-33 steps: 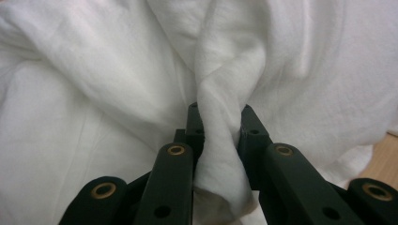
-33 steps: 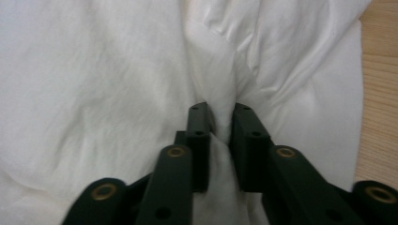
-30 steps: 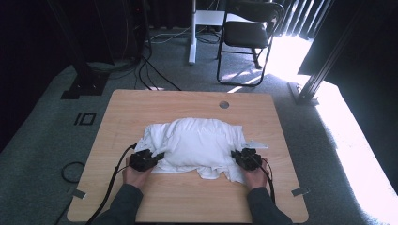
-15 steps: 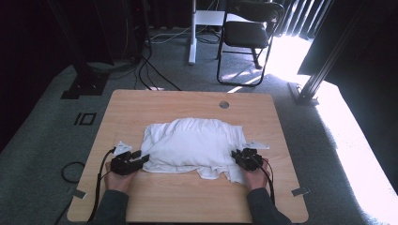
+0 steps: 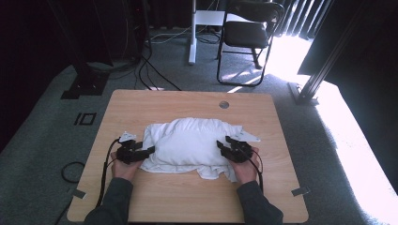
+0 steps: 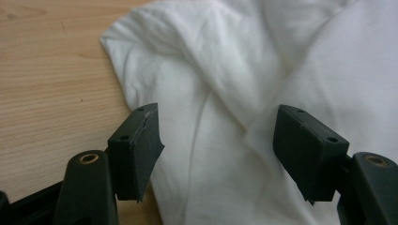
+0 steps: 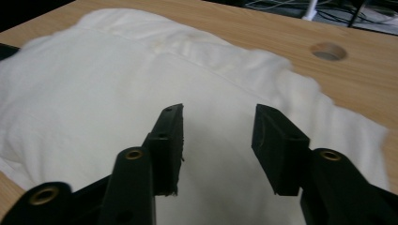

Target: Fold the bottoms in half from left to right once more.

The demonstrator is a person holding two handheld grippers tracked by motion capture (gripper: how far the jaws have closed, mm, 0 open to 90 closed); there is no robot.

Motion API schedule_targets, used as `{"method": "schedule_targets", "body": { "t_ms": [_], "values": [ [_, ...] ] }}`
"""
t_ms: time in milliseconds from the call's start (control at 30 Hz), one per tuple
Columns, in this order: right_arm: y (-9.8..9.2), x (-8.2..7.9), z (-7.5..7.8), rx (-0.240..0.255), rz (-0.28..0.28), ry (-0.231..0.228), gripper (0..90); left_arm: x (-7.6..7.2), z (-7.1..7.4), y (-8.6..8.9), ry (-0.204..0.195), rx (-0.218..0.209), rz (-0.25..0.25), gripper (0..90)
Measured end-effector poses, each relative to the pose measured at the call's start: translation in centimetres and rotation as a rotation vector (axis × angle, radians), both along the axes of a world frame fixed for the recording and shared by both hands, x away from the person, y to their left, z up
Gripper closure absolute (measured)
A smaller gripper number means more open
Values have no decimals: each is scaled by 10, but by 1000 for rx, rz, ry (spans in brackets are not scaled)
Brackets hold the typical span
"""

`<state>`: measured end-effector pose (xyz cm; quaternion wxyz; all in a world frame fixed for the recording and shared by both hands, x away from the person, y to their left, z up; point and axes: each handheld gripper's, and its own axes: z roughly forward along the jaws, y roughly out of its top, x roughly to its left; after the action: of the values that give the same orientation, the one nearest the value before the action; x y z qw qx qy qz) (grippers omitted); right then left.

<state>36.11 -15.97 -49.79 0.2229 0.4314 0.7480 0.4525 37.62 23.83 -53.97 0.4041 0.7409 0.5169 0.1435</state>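
A rumpled white cloth (image 5: 190,145) lies bunched on the middle of the wooden table (image 5: 187,105). My left gripper (image 5: 144,153) sits at the cloth's left edge, open; its jaws have just been opening, and folds of the white cloth (image 6: 220,93) lie below the gap with no pad pressing on them. At the cloth's right edge my right gripper (image 5: 224,145) hovers a little above the fabric, open. Its jaws have also just been opening, and the white cloth (image 7: 141,84) spreads out beneath them.
A round cable hole (image 5: 224,104) sits near the table's far edge. A black chair (image 5: 246,33) and a white post (image 5: 191,28) stand on the carpet beyond. Cables (image 5: 105,168) trail from the left gripper over the near left edge.
Both grippers have let go of the cloth and opened. The left one drew back to the left of the cloth's edge. The right one lifted off the fabric.
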Motion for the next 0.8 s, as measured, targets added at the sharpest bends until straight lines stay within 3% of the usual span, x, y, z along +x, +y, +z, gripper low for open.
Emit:
{"method": "schedule_targets", "body": {
  "t_ms": [167, 433, 600, 800],
  "values": [
    [30, 7, 1, -25, 66, -14, 707, 5, -10, 0, 20, 27, 37, 335],
    [61, 19, -1, -17, 98, -9, 705, 7, -11, -1, 19, 7, 51, 345],
    [68, 29, -13, -28, 65, 32, 708, 8, -9, -3, 26, 42, 71, 552],
    [69, 29, -25, -39, 54, 65, 704, 9, -11, -4, 61, 3, 53, 860]
  ]
}}
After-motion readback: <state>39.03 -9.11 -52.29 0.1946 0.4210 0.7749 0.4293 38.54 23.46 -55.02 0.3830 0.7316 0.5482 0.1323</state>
